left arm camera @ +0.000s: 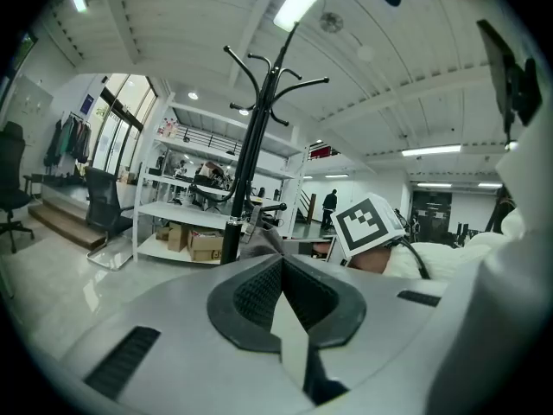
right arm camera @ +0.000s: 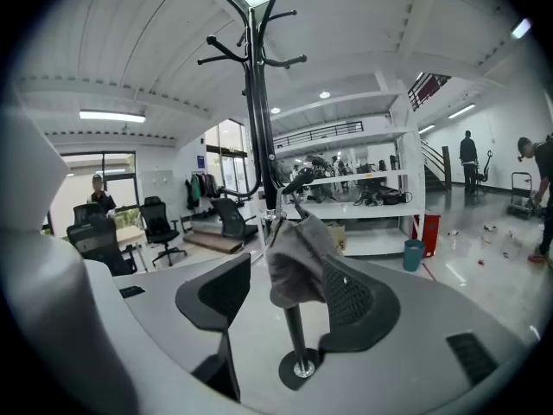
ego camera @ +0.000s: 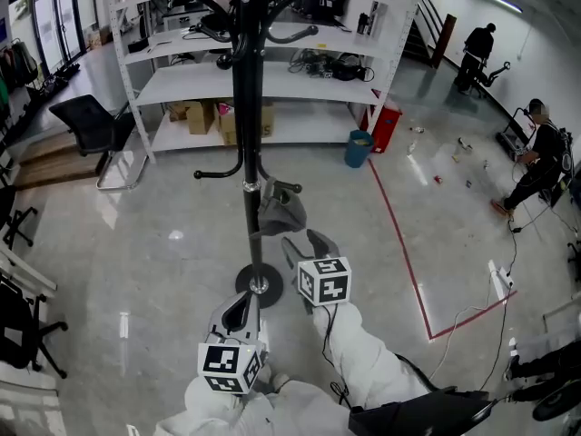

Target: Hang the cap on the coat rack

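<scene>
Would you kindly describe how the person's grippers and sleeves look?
Both the left gripper and right gripper have grey bodies with dark textured jaw pads, each carrying a white cube with black square markers. The sleeves are white; a black cable runs along the right one.

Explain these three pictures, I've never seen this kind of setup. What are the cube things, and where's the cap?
No robot: a person holds a hand-held gripper in each hand; the marker cubes belong to them. Picture one looks down from the person's head; the other two ride on each hand-held gripper. A black coat rack stands on the floor, a grey cap hanging from its low hook. The right hand-held gripper is open, not pressing the cap; the left hand-held gripper is shut, empty.
</scene>
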